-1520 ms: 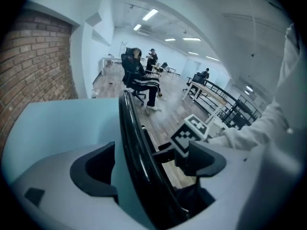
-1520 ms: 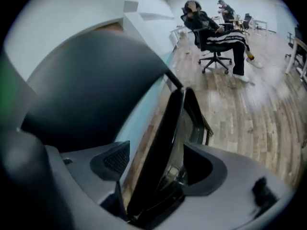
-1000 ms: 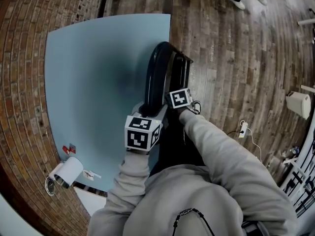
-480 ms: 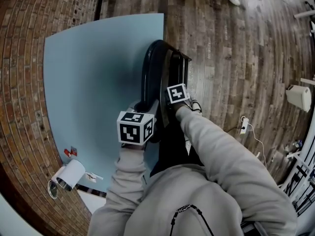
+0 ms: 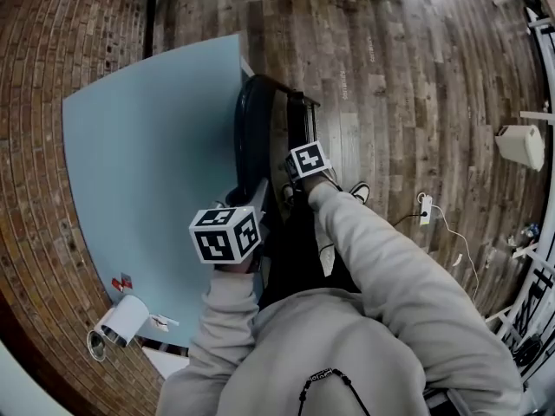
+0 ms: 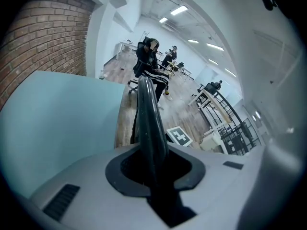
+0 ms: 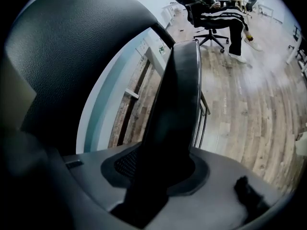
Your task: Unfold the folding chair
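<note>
A pale blue panel [image 5: 139,172] fills the left of the head view, lying over brick floor. Along its right edge, at frame centre, the black folding chair [image 5: 258,133] stands upright and folded. At lower centre the left gripper [image 6: 154,172] pinches the chair's thin black rim between its fingers. Just right of it, the right gripper [image 7: 160,176] is closing its jaws on a thicker chair panel, which fills the gap. A white power strip [image 5: 425,208] lies further right.
</note>
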